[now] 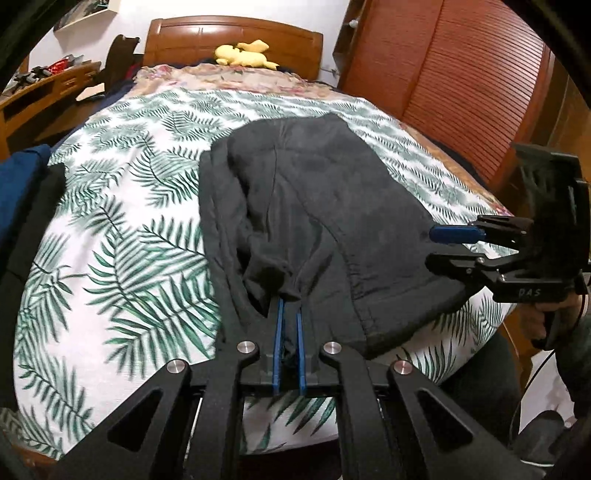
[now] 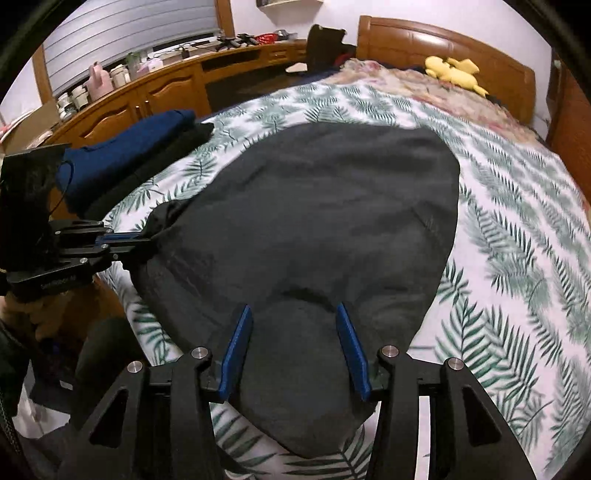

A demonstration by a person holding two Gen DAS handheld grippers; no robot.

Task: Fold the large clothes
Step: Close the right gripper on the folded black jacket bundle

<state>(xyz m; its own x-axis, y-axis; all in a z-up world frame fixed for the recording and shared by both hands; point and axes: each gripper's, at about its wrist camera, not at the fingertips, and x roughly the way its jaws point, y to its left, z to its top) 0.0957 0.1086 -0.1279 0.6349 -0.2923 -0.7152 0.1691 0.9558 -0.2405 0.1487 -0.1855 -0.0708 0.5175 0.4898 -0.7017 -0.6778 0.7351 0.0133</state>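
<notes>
A large black garment [image 1: 314, 206] lies spread on the leaf-print bedspread [image 1: 122, 236]. In the left wrist view my left gripper [image 1: 290, 308] is shut on a bunched corner of it at the near edge. The right wrist view shows the same left gripper [image 2: 147, 242] pinching that corner at the left. My right gripper [image 2: 293, 312] holds its blue fingers [image 2: 240, 343] partly apart over the garment [image 2: 325, 206], with a hump of cloth between them; the pads do not visibly press on it. From the left wrist view the right gripper [image 1: 437, 247] sits at the garment's right edge.
Folded navy and black clothes [image 2: 125, 162] are stacked at the bed's left side. A yellow plush toy [image 1: 243, 53] lies by the wooden headboard [image 1: 232, 35]. A wooden wardrobe [image 1: 461, 81] stands right of the bed, a long wooden cabinet [image 2: 155, 92] left. A person's hand [image 1: 554, 314] grips the right handle.
</notes>
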